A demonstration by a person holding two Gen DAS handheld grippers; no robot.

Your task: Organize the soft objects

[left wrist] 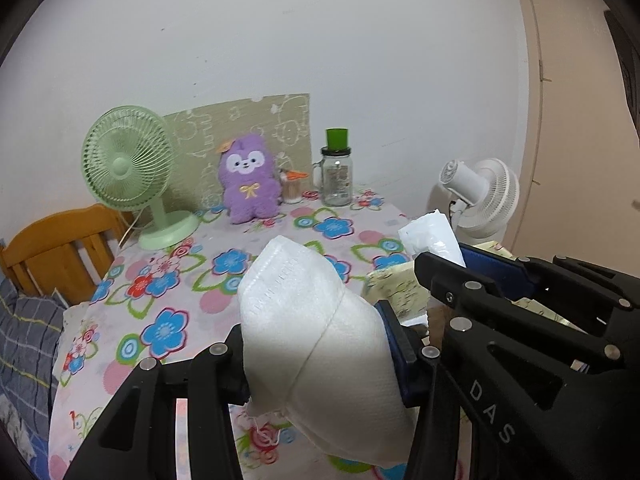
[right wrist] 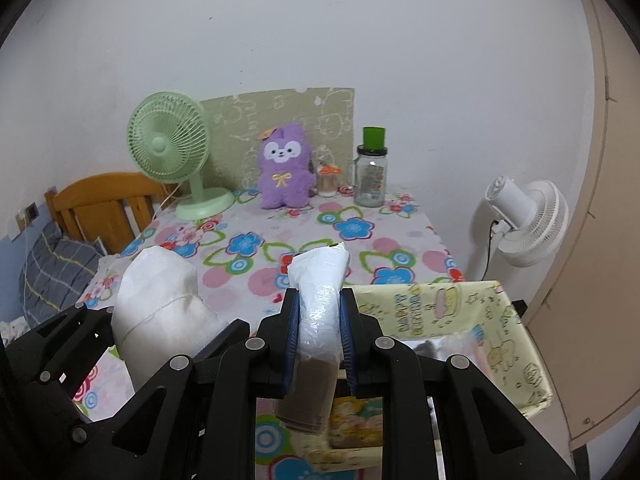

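Observation:
My left gripper (left wrist: pixel 320 344) is shut on a white folded face mask (left wrist: pixel 316 320) and holds it above the flowered table; the mask also shows in the right wrist view (right wrist: pixel 160 312). My right gripper (right wrist: pixel 320 320) is shut on a plastic-wrapped packet (right wrist: pixel 320 304) with a brown lower part, held beside a pale yellow patterned box (right wrist: pixel 516 332). The packet's white tip shows in the left wrist view (left wrist: pixel 434 234). A purple plush toy (left wrist: pixel 249 178) sits upright at the back of the table, also seen in the right wrist view (right wrist: pixel 284 172).
A green desk fan (left wrist: pixel 130 168) stands at the back left. A glass jar with a green lid (left wrist: pixel 337 172) and a small jar of sticks (left wrist: pixel 293 188) stand right of the plush. A white floor fan (right wrist: pixel 524 220) stands beyond the right edge. A wooden headboard (left wrist: pixel 56 248) is on the left.

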